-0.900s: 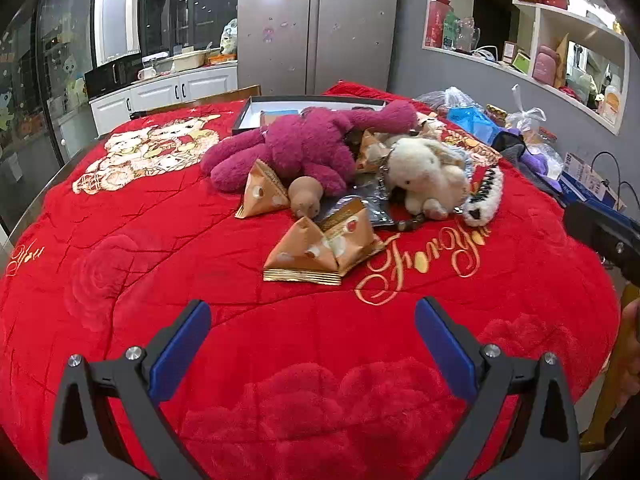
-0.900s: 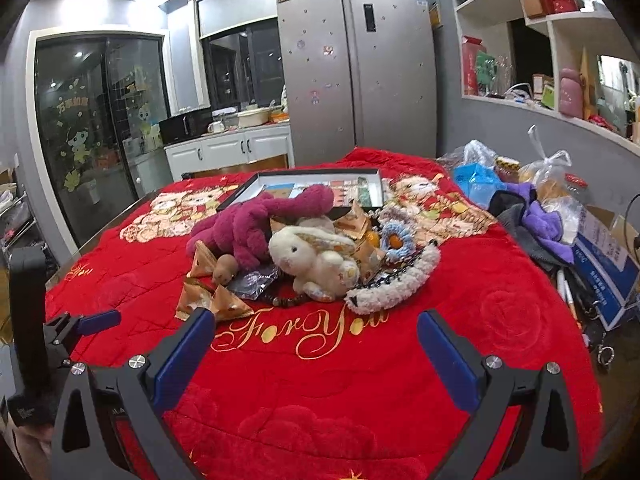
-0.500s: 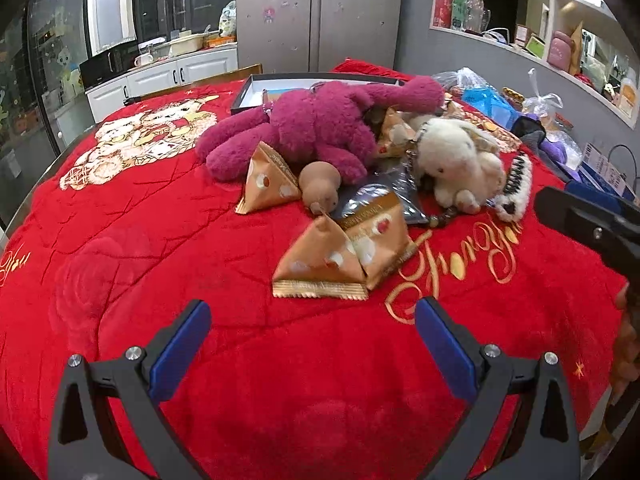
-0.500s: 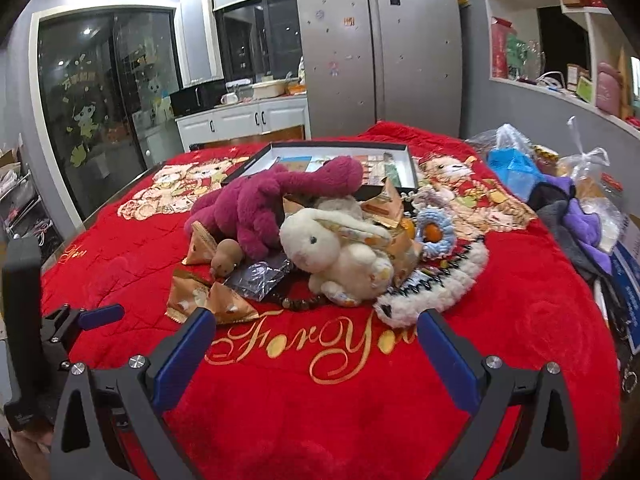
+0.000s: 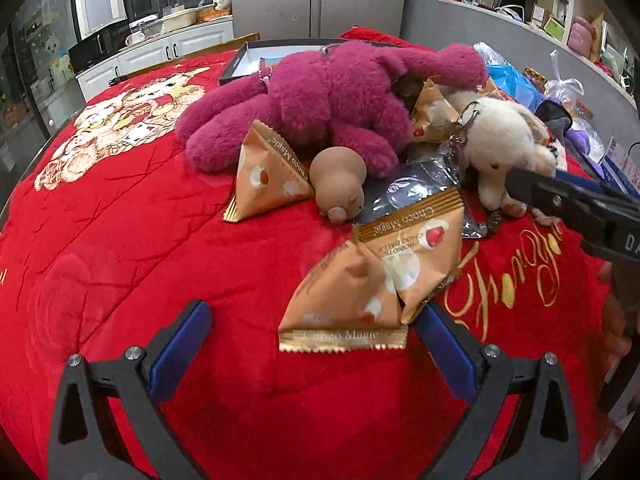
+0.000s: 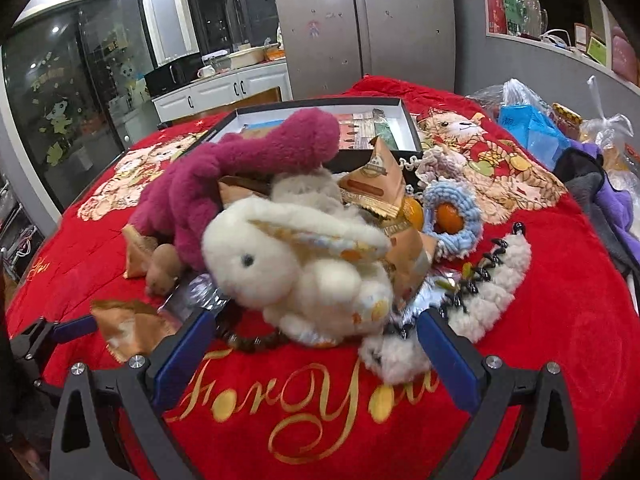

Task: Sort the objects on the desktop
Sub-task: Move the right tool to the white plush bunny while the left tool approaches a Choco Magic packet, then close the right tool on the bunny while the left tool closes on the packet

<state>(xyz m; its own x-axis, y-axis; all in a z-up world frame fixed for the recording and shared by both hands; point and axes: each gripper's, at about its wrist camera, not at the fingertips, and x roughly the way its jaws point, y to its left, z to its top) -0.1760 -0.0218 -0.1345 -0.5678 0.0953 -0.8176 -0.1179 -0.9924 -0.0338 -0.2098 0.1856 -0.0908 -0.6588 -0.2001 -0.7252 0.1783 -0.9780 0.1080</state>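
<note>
A heap of objects lies on a red cloth-covered table. In the left wrist view my left gripper is open just short of a tan snack packet, with a second packet leaning on it. Behind lie a magenta plush toy, a brown gourd-shaped toy and another packet. In the right wrist view my right gripper is open just in front of a white plush rabbit. A fuzzy white hair clip lies to its right.
An open dark box sits behind the heap. A blue crochet ring holds an orange. Bags and purple cloth crowd the table's right side. The right gripper's body shows in the left view. A fridge and shelves stand behind.
Both grippers have moved forward and down toward the heap: the left one has closed in on the snack packets, the right one on the white rabbit. Both stay open.
</note>
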